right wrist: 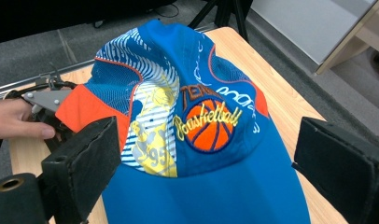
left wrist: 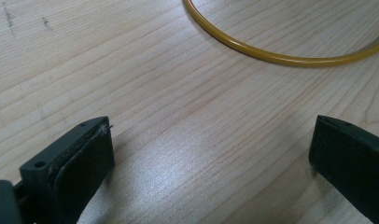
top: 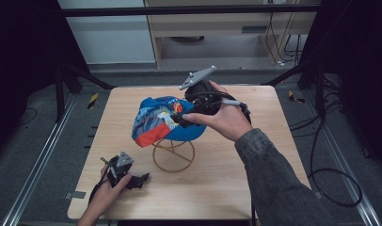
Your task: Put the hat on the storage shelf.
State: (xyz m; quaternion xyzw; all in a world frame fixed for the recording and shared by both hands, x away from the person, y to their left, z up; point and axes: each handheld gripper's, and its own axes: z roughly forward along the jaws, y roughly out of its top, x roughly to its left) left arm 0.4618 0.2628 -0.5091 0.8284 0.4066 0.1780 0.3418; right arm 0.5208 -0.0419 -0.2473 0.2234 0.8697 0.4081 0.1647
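Note:
A blue cap [top: 161, 120] with an orange brim and a basketball badge sits on a yellow wire stand [top: 173, 170] in the middle of the wooden table [top: 203, 188]. My right gripper [top: 184, 115] hovers at the cap's right side, tilted down toward it. In the right gripper view the cap [right wrist: 192, 126] lies below and between the wide-open jaws of the right gripper [right wrist: 211, 161], not touching them. My left gripper [top: 143, 179] rests low at the table's front left, open, nothing in it. In its own view the left gripper [left wrist: 211, 158] faces bare wood and the stand's ring [left wrist: 271, 57].
The right gripper view shows the person's left hand [right wrist: 15, 121] and the left gripper [right wrist: 43, 100] beyond the brim. Metal rails [top: 38, 160] run along the floor to the left, cables [top: 330, 188] lie on the right, and a cabinet [top: 217, 28] stands behind the table.

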